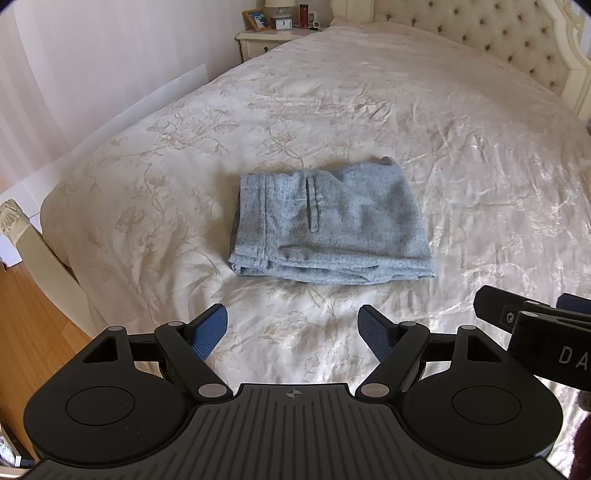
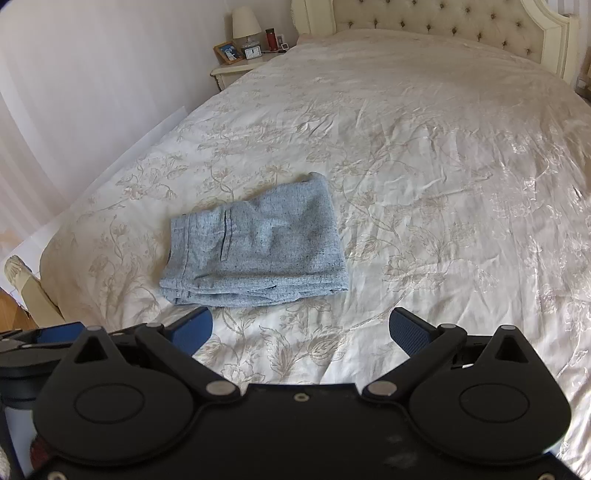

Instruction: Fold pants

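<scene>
- Already folded into a compact rectangle, the pants [image 1: 330, 225] lie flat on the bed [image 1: 461, 147], toward its foot end and nearer its left edge than its right.
- We see the pants as light blue, speckled fabric, with a slit-like pocket opening and a stitched band running along the left side; several stacked layers show at the near edge.
- Our left tongs [image 1: 293, 332] hang above the bedspread just short of the pants' near edge, the two blue pads spread wide apart with nothing between them.
- Our right tongs [image 2: 301, 330] are likewise parted wide, gripping nothing, and sit near the pants' front edge without touching the cloth.
- We catch the two tools side by side: in the left wrist view the black body of the right one juts in at the right edge, and in the right wrist view part of the left one shows at the left edge.
- We note a cream bedspread with a pale floral pattern, creased in places, and a tufted headboard [image 2: 443, 18] at the far end.
- Beside the head of the bed stands a nightstand [image 1: 266, 40] carrying a lamp [image 2: 244, 26], a framed picture [image 2: 228, 52], a small clock [image 2: 253, 52] and a dark red bottle [image 2: 272, 39].
- Wooden floor [image 1: 33, 325] shows at the lower left, beyond the bed's foot corner.
</scene>
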A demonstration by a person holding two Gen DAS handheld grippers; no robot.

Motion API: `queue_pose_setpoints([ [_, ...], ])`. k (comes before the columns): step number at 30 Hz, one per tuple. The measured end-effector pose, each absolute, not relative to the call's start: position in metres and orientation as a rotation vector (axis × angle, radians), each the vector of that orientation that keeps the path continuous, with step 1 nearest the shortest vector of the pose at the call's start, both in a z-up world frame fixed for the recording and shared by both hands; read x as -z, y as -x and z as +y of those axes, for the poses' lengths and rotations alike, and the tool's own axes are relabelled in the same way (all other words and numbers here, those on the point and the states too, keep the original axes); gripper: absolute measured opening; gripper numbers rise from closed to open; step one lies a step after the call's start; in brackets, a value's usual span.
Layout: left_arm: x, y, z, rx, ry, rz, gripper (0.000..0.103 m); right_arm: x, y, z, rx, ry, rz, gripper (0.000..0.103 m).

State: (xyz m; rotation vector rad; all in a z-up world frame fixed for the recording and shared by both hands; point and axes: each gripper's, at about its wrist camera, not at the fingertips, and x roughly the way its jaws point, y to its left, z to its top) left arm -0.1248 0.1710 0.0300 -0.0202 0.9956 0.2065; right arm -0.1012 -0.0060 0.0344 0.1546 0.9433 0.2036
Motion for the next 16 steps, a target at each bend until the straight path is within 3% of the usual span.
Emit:
queue_pose_setpoints([
  [16, -0.0301, 0.1209, 0.1773, -0.219, 0.014, 0.983, 0.077, -0.0294, 0.0946, 0.0026, -0.215, -0.159, 0.962, 0.103],
])
